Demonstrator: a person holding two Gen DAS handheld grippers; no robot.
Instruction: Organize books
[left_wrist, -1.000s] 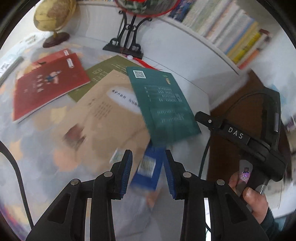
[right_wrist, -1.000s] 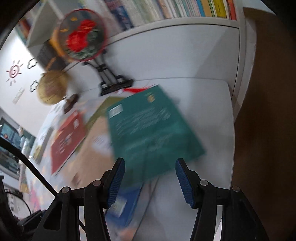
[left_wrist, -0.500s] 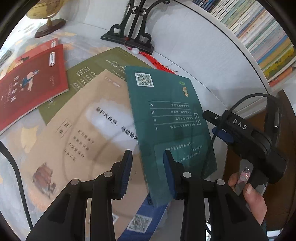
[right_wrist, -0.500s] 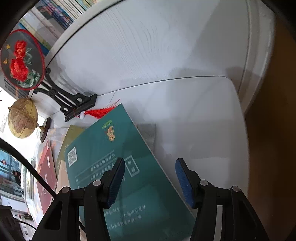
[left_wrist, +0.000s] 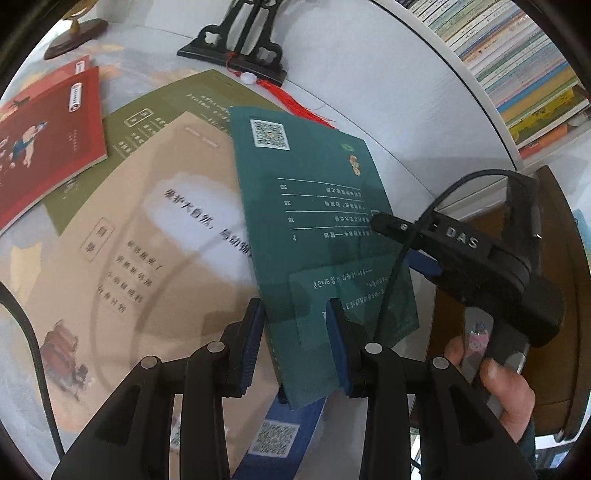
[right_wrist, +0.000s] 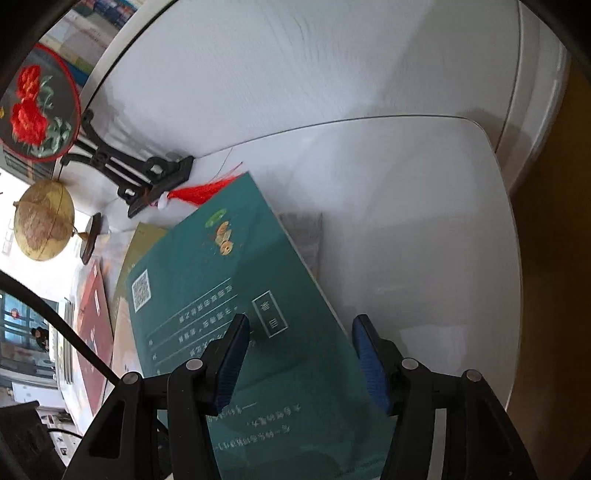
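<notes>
Green book (left_wrist: 317, 229): centre of left wrist frame, lying on top of the spread of books, long axis running from upper left toward lower right of frame, far end angled toward the red tassel (left_wrist: 295, 99). At left of that frame, red book (left_wrist: 44, 140) flat and well apart; next rightward, olive book (left_wrist: 155, 110) and tan book (left_wrist: 147, 236), both partly under the green one. Blue book (left_wrist: 280, 432) showing below its near corner. Left gripper (left_wrist: 295, 347) at lower centre, jaws parted, near corner of green book between the blue pads; contact with either pad not resolvable. Right gripper (left_wrist: 413, 251) at right of same frame, reaching in over the book's right long edge. In right wrist frame, green book (right_wrist: 236, 314) filling lower left to centre, right gripper (right_wrist: 299, 354) spread wide above it, pads clear of the cover, white tabletop (right_wrist: 424, 229) bare to the right. Judgement: left gripper nearer to a usable grip, being already astride the short near edge; closing there likely the next move. Risk: thin cover flexing, book pivoting about the held corner.
</notes>
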